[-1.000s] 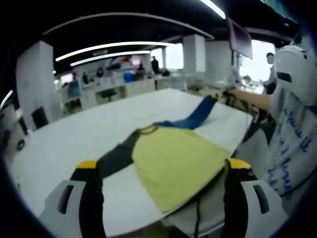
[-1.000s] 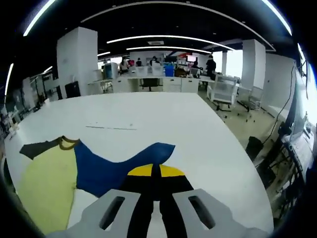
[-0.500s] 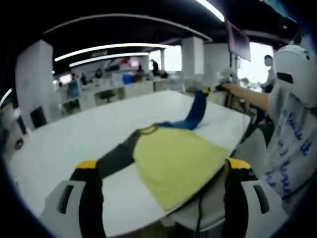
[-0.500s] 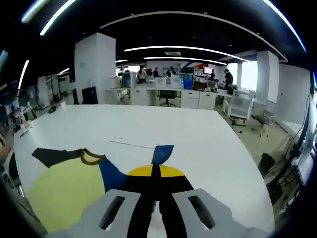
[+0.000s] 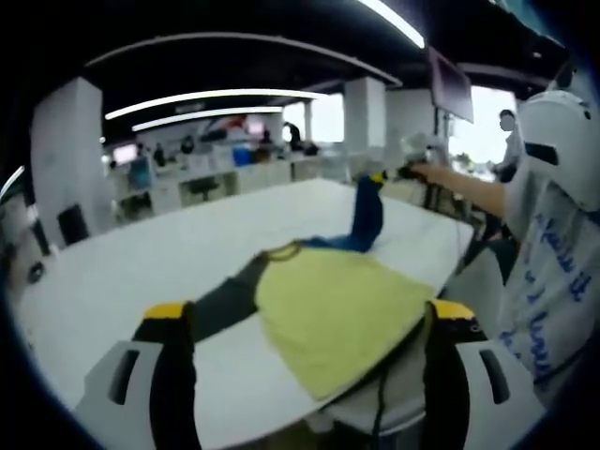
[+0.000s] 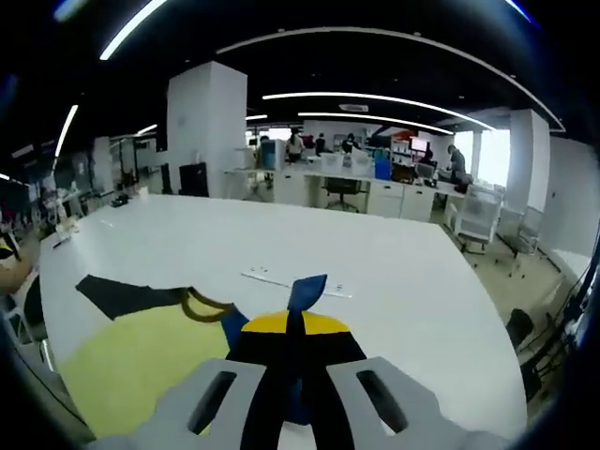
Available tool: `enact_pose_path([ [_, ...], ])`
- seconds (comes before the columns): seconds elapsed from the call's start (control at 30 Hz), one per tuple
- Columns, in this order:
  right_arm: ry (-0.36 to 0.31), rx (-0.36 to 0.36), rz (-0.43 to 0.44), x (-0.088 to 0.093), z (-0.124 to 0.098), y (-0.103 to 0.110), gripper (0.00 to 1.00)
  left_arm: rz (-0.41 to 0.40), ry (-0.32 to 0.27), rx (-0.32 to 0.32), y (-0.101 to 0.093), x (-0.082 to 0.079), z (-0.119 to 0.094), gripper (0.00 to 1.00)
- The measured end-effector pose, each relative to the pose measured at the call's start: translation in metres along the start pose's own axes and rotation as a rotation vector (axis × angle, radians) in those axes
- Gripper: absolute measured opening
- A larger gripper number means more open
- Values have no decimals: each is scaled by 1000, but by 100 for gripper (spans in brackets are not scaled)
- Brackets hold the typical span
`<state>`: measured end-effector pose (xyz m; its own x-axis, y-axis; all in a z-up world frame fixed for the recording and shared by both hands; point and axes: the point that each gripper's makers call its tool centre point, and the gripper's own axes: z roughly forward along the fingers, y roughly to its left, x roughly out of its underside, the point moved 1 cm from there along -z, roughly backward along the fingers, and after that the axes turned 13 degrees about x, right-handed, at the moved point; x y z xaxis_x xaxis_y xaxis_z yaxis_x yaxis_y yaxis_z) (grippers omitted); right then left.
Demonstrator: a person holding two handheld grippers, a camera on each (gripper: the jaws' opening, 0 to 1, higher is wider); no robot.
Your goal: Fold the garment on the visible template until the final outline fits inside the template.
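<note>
A garment lies on the white table (image 5: 141, 253): yellow body (image 5: 337, 309), dark grey sleeve (image 5: 225, 305) and a blue sleeve (image 5: 367, 216). The blue sleeve hangs upright off the table, pinched at its end by my right gripper (image 5: 389, 175). In the right gripper view that gripper (image 6: 294, 328) is shut on the blue sleeve (image 6: 306, 291), with the yellow body (image 6: 141, 375), the collar (image 6: 208, 306) and the dark sleeve (image 6: 122, 295) to the left below. My left gripper (image 5: 309, 314) stands wide open at the near table edge, short of the yellow body.
A person in a white top with blue writing (image 5: 553, 281) stands at the table's right edge, arm (image 5: 459, 183) stretched out. Faint marks (image 6: 267, 275) show on the table (image 6: 403, 309) beyond the sleeve. Desks, chairs and people fill the room behind.
My right gripper has raised the blue sleeve off the table and drawn it in toward the yellow body. The left gripper has stayed put and open.
</note>
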<state>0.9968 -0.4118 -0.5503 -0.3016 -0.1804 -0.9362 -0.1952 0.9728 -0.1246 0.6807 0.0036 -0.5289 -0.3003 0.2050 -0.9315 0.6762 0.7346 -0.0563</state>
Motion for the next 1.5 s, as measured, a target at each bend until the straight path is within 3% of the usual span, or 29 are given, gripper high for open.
enact_pose_path([
  [0.53,-35,-109,19,-15,3,58,2,10,-8,13,-4,1,-4,98],
  [1.5,-42,-253,25,-17,14,141,2,-7,18,0,-4,7,-10,98],
])
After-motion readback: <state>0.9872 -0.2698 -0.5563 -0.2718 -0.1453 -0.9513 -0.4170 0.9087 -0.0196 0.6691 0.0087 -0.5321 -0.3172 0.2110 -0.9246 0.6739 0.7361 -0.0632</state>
